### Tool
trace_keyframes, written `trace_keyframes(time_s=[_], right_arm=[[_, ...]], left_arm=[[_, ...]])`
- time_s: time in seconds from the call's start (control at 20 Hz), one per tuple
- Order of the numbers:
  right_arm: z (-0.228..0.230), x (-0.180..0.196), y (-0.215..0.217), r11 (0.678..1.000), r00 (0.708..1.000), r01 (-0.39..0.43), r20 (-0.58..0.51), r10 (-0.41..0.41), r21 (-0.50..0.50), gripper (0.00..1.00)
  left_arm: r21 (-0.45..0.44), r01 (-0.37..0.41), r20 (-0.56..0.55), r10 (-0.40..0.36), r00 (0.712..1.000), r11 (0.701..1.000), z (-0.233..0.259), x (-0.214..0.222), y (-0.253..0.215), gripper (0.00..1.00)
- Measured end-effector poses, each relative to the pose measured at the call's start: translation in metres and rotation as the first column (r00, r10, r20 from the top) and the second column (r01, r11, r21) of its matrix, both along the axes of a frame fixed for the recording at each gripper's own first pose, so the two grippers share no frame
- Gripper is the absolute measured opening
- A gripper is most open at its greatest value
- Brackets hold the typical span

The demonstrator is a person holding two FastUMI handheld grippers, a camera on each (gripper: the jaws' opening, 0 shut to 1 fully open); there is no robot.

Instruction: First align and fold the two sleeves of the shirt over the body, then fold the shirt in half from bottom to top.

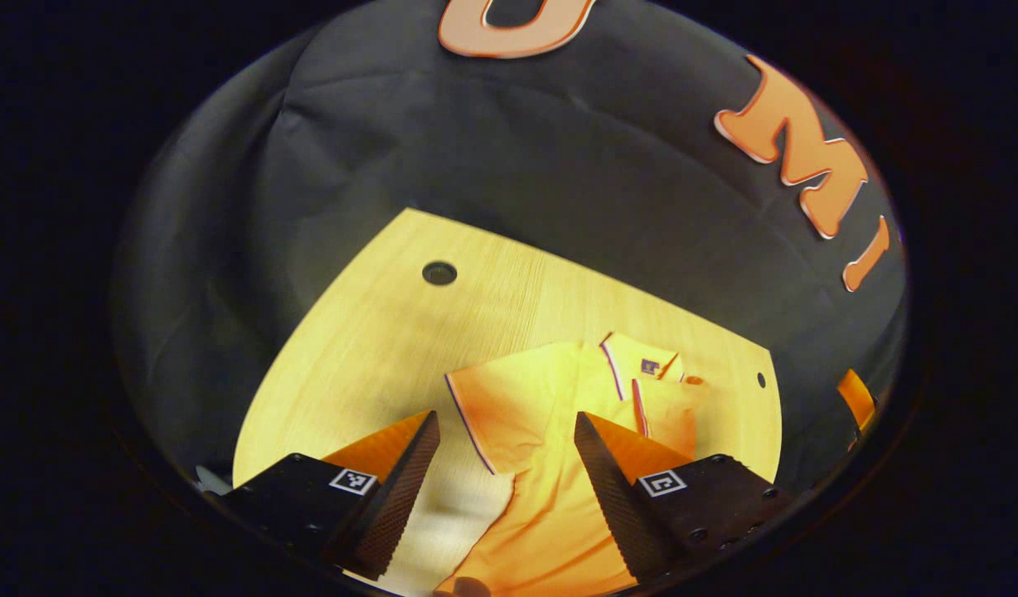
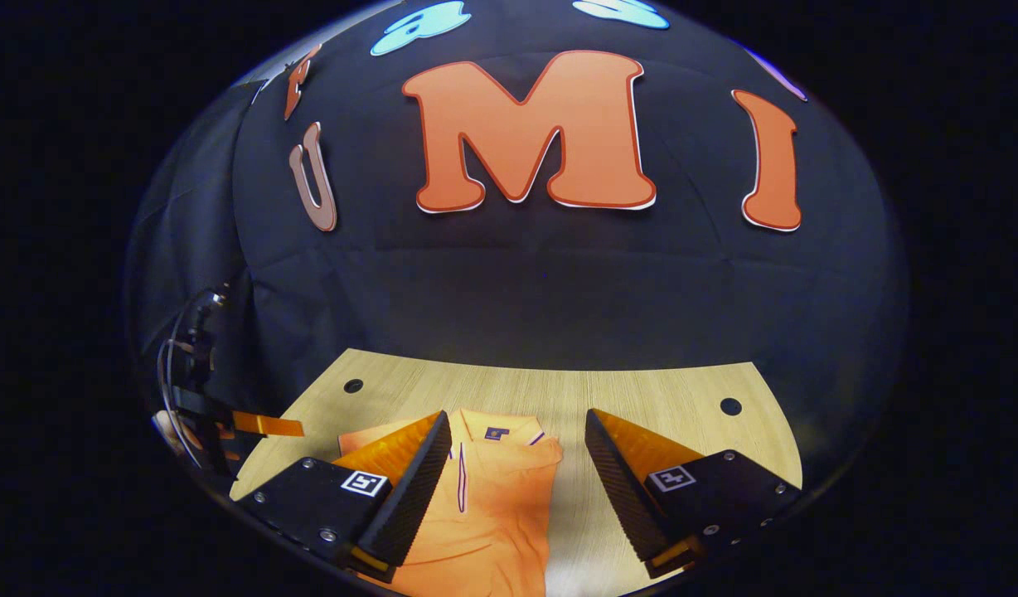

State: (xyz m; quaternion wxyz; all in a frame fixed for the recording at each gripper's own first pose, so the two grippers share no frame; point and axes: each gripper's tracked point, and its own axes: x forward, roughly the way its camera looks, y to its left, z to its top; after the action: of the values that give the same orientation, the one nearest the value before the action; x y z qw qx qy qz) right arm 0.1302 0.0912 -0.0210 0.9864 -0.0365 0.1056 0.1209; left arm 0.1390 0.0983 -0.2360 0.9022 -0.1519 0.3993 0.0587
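Progress is judged as partial: the orange short-sleeved polo shirt with dark-piped collar is spread on the pale wooden table, collar towards the booth wall; the sleeve on the right gripper's side appears folded over the body, while the other sleeve is spread out flat from the shirt. The bottom-to-top fold is not yet made. The left gripper and right gripper are held wide open above the shirt, nothing grasped. Round holes beside the shirt obstruct nothing

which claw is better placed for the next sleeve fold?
Probably left. The left claw is open with the spread sleeve of the shirt between its fingers. The right claw frames collar and body.
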Motion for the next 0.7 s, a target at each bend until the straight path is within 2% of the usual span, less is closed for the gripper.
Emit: trace_keyframes(time_s=[0.15, 0.25, 0.45, 0.6, 0.7], right_arm=[[0.001, 0.000, -0.016, 1.000, 1.000, -0.010, -0.016, 0.010, 0.026, 0.99], [-0.001, 0.000, -0.027, 0.999, 0.999, -0.014, -0.032, 0.016, 0.046, 0.99], [-0.009, 0.002, -0.043, 0.997, 0.998, -0.017, -0.059, 0.021, 0.077, 0.99], [-0.030, 0.008, -0.057, 0.998, 0.995, 0.004, -0.096, 0.003, 0.069, 0.99], [-0.040, 0.008, -0.063, 0.996, 0.992, 0.005, -0.126, 0.006, 0.085, 0.99]], left_arm=[[-0.038, -0.043, -0.137, 0.037, 0.990, 0.998, -0.043, 0.013, -0.001, 0.98], [-0.046, -0.064, -0.188, 0.054, 0.981, 0.997, -0.065, 0.022, -0.003, 0.99], [0.030, -0.091, -0.270, 0.096, 0.958, 0.995, -0.096, 0.031, 0.014, 0.99], [0.042, -0.130, -0.322, 0.137, 0.937, 0.991, -0.114, 0.033, 0.021, 0.99], [0.066, -0.128, -0.344, 0.143, 0.928, 0.990, -0.124, 0.036, 0.021, 0.99]])
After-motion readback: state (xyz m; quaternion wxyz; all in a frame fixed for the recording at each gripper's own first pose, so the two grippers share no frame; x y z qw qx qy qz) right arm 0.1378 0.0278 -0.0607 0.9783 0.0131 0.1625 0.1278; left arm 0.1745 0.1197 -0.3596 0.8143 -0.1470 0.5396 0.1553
